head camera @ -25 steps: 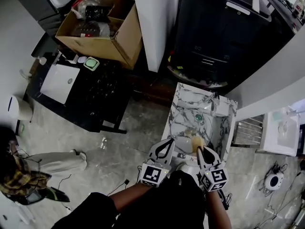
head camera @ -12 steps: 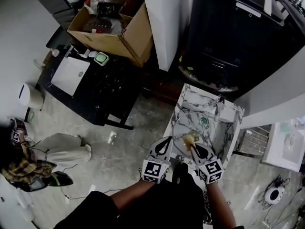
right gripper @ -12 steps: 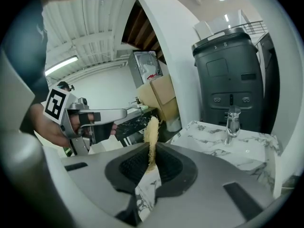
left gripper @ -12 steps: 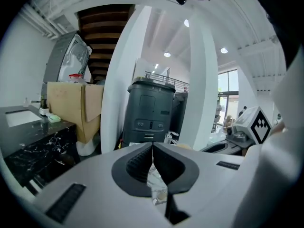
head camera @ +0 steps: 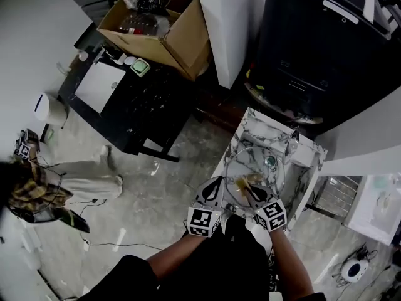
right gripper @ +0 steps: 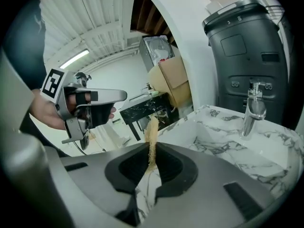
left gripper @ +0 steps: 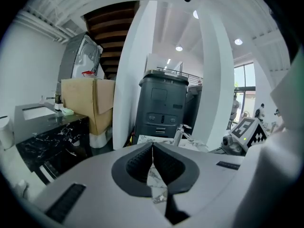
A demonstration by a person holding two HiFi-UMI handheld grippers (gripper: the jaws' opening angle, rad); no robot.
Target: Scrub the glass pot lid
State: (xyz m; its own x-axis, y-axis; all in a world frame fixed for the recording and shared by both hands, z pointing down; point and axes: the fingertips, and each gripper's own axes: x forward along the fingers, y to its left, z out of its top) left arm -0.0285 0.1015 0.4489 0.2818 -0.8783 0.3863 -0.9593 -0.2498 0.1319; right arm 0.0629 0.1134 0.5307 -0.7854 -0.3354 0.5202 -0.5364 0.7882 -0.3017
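In the marble sink [head camera: 249, 125] the glass lid [head camera: 257, 168] lies flat. R gripper [right gripper: 152, 148] is clamped on a tan scrub pad [right gripper: 152, 129], w/ pad over lid's near edge. L gripper [left gripper: 152, 151] has jaws pressed together, nothing seen btwn them, just beside lid's left rim.

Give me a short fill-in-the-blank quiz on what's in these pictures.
The scrubber is clamped in the ___ gripper.
The lid lies in the ___.
The open box is made of ___.
Missing words: right; sink; cardboard.
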